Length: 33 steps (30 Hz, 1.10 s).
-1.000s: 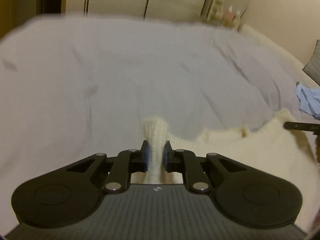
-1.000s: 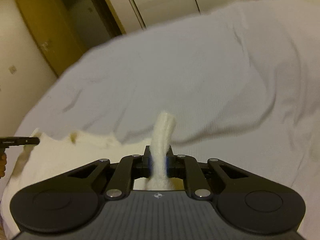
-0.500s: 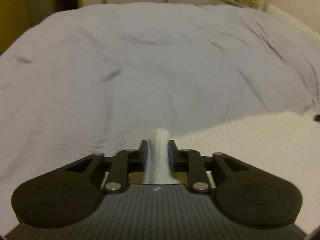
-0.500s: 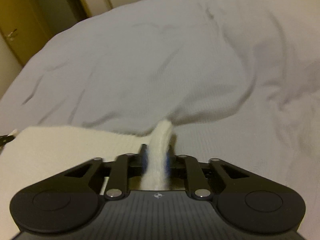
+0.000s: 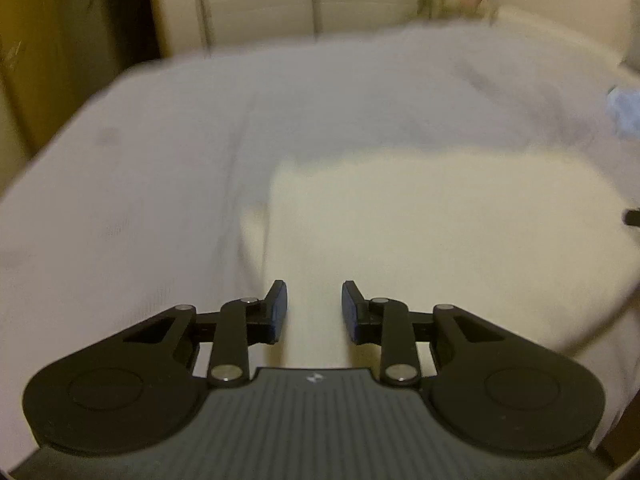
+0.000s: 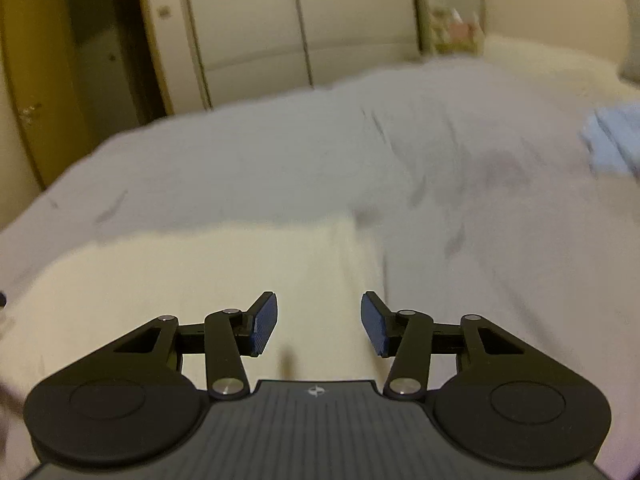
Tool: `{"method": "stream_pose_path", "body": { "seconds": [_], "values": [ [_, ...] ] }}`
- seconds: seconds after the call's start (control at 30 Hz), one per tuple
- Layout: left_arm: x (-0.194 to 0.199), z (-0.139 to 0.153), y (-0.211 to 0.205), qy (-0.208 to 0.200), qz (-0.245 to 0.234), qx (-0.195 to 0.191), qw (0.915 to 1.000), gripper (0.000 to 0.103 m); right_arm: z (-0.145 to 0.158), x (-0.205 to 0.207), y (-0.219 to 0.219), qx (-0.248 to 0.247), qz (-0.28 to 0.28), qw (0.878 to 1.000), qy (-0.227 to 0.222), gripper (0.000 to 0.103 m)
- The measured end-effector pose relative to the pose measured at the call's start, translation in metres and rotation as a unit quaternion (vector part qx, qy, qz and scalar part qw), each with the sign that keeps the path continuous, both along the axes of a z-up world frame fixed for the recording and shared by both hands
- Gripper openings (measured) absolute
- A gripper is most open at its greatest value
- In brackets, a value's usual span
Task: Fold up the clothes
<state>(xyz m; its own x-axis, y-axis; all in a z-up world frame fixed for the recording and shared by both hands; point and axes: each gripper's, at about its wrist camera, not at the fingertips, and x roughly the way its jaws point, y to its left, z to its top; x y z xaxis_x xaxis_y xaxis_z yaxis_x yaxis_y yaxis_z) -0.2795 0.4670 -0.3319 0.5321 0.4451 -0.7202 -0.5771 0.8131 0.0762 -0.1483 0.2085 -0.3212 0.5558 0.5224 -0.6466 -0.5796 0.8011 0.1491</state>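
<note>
A cream knitted garment (image 5: 432, 224) lies folded flat on the pale grey bed cover (image 5: 160, 168). My left gripper (image 5: 314, 306) is open and empty, just above the garment's near left part. In the right wrist view the same garment (image 6: 208, 272) lies at the lower left, with its right edge near the middle. My right gripper (image 6: 318, 322) is open and empty above the garment's near right part. Both views are blurred by motion.
A light blue garment (image 6: 612, 140) lies at the right side of the bed; it also shows in the left wrist view (image 5: 626, 110). Wardrobe doors (image 6: 248, 32) stand beyond the bed. A doorway (image 6: 104, 52) is at the far left.
Both grippers have opened and let go of the cream garment's edge. The garment now lies flat on the bed. Both grippers have drawn back and up.
</note>
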Motion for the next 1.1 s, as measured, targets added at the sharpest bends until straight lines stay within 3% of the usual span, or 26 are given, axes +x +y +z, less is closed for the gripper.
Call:
{"method": "stream_pose_path", "body": {
  "seconds": [0.07,0.13,0.27,0.37,0.43,0.5,0.83,1.1],
  "values": [
    [-0.009,-0.012,-0.005,0.01,0.038,-0.004,0.9992,0.027,-0.019,-0.012,-0.007,-0.023,-0.016,1.0,-0.001,0.037],
    [-0.016,-0.001,-0.01,0.005,0.064,-0.009,0.9979,0.024,-0.015,-0.02,-0.014,-0.016,-0.03,0.999,0.006,0.035],
    [-0.017,0.026,-0.042,-0.022,0.052,0.022,0.9981,0.024,0.006,-0.034,-0.017,-0.015,-0.063,0.998,-0.013,0.04],
    [0.006,0.011,-0.053,0.007,0.041,0.024,0.9988,0.031,0.003,-0.043,-0.016,-0.008,-0.049,0.999,-0.006,0.04],
    [0.012,-0.007,-0.06,0.039,0.049,0.024,0.9978,0.031,-0.014,-0.039,-0.021,-0.034,-0.06,0.998,0.013,0.041],
    [0.012,-0.002,-0.076,0.046,0.045,0.047,0.9968,0.027,-0.015,-0.044,-0.032,-0.024,-0.074,0.996,0.032,0.044],
    [0.005,0.035,-0.135,0.016,-0.014,0.044,0.9988,0.036,0.012,-0.08,-0.06,0.026,-0.08,0.995,0.062,0.053],
    [0.01,0.036,-0.131,0.01,-0.026,0.044,0.9987,0.036,0.016,-0.086,-0.056,0.032,-0.077,0.994,0.075,0.055]
  ]
}}
